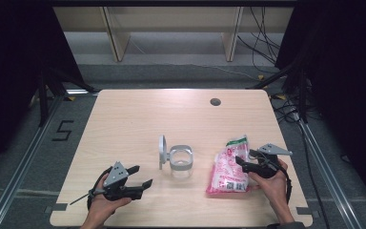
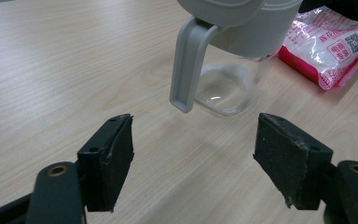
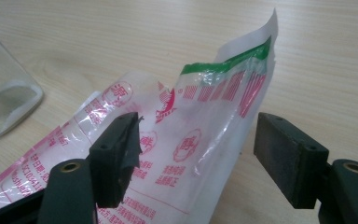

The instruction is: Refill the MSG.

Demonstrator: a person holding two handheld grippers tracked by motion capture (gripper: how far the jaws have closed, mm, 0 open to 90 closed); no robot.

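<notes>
A clear glass jar (image 1: 181, 162) with a grey flip lid (image 1: 162, 151) standing open sits mid-table. A pink and white plastic bag (image 1: 228, 170) with a green-edged top lies to its right. My left gripper (image 1: 142, 175) rests low near the table's front left, open, pointing at the jar (image 2: 233, 88), with nothing between its fingers (image 2: 107, 163). My right gripper (image 1: 244, 156) stands open over the bag's upper end. The raised bag top (image 3: 209, 121) rises between its two pads, and the right pad (image 3: 289, 158) stands apart from the plastic. The jar's glass wall (image 3: 4, 98) shows at the left of that view.
The light wooden table (image 1: 138, 119) has a small dark round hole (image 1: 215, 101) near its far edge. Beyond the table are wooden shelf legs and loose cables on the floor. Metal rails run along both sides.
</notes>
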